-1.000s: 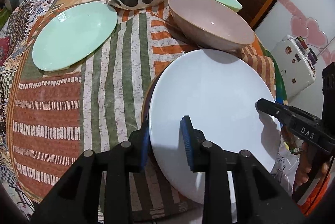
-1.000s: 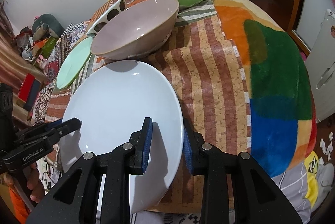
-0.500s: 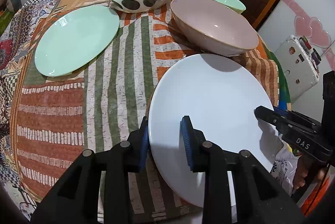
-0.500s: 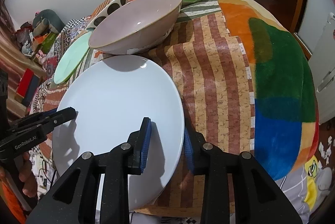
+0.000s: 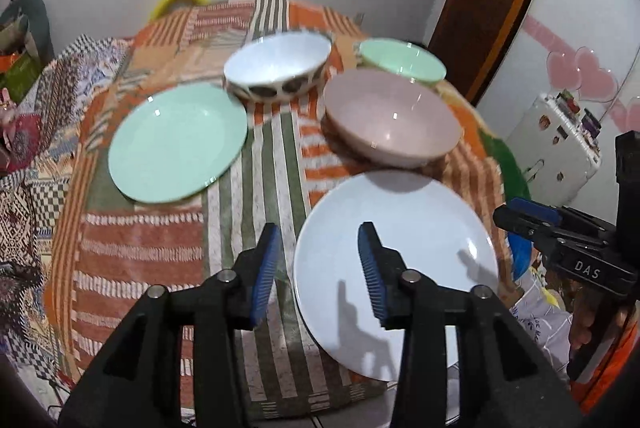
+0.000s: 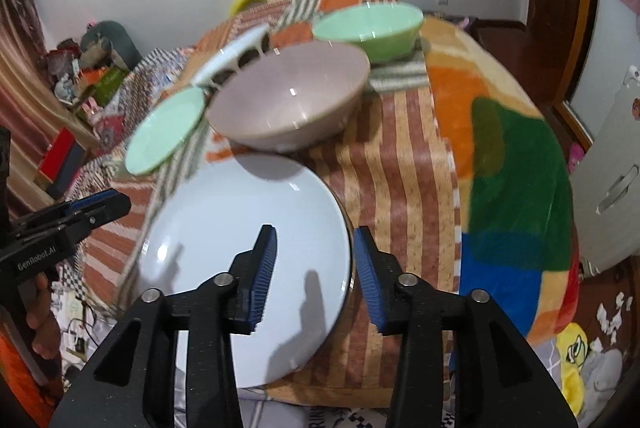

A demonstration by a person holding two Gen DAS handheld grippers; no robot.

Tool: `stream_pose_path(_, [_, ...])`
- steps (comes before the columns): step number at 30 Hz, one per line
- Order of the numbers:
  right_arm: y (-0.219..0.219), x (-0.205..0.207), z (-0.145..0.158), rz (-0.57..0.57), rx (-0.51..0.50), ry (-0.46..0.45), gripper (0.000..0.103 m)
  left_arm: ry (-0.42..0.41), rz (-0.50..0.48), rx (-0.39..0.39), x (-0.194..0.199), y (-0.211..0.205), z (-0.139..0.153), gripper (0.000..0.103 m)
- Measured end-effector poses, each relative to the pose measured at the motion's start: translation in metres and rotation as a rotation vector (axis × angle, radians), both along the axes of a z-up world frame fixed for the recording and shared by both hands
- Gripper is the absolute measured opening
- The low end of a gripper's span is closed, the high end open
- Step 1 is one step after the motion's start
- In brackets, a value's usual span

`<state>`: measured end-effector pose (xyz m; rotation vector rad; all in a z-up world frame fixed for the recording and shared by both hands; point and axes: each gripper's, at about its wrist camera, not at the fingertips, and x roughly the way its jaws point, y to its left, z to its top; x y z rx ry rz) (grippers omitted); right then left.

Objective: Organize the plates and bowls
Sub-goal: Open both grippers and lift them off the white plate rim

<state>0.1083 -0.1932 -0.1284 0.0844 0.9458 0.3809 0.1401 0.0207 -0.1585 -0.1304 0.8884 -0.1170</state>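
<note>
the white plate lies flat at the near edge of the table, on the striped cloth, its near rim hanging a little past the edge; the left gripper hovers over the plate's left rim with its blue-padded fingers spread, gripping nothing; the right gripper hovers over the right rim, fingers likewise spread and empty (each gripper also shows at the side of the other's view); just behind the white plate sits the pink bowl, its shadow falling on the plate's far rim; further back stand the spotted bowl and the green bowl; the green plate lies to the left, well apart from the white one; the far dishes are blurred
</note>
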Motion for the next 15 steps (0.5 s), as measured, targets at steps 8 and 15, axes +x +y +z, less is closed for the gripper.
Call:
stream_pose_path(8, [0.034, 0.001, 0.027, 0.061, 0.015, -0.080, 0.044, -0.054, 0.086, -0.030, -0.007, 0.041, 0.016, 0.049])
stream_pose_path(15, [0.079, 0.013, 0.036, 0.136, 0.019, -0.111, 0.044, -0.087, 0.199, 0.014, -0.008, 0.092, 0.025, 0.050])
